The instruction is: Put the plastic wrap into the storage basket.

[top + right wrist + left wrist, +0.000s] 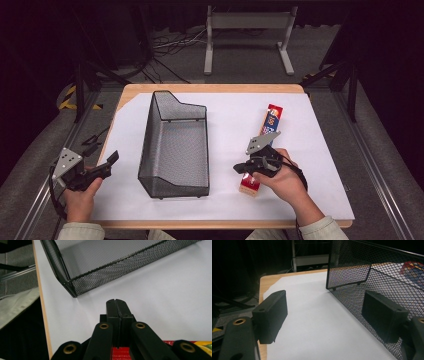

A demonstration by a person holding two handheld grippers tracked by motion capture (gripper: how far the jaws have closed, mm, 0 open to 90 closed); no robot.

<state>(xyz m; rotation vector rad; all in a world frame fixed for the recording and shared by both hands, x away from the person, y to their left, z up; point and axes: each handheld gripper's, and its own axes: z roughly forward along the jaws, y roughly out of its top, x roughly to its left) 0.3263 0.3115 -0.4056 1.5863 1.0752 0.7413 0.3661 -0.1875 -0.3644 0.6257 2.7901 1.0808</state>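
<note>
The long red box (263, 145) is laid on the white-covered worktop (320, 165) to the right of the black mesh basket (175, 145), its long axis running away from the person — near end under the right claw (240, 169). That claw is clenched on nothing and pointed toward the basket. The left claw (111, 161), released, is held beside the basket's far-left wall — well apart from the box.

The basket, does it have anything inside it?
Empty. From above, the basket shows bare mesh all over its floor. The box lies outside it on the paper, to its right.
</note>
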